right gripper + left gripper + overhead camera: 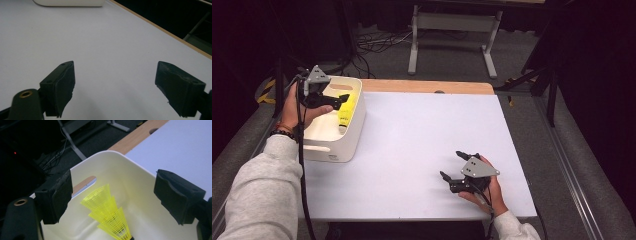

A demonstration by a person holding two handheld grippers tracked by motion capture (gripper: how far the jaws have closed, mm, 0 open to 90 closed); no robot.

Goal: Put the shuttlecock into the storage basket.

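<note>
A white bin (332, 149) stands at the table's left edge. Inside it lie yellow mesh shuttlecocks (346, 109), nested in a stack. My left gripper (340, 101) hovers over the bin, open, with nothing between its fingers. In the left gripper view the shuttlecocks (110, 217) lie below and between the spread jaws of the left gripper (113, 191), against the bin's inner wall (130, 177). My right gripper (451, 164) rests low over the white table top (422, 125) at the near right, open and empty. In its own view the right gripper (115, 85) faces bare table (100, 37).
A strip of wooden table edge (427, 86) runs along the far side. Beyond it on the floor stand a white metal frame (454, 30) and loose cables (377, 42). The bin's corner (70, 3) lies far ahead in the right gripper view.
</note>
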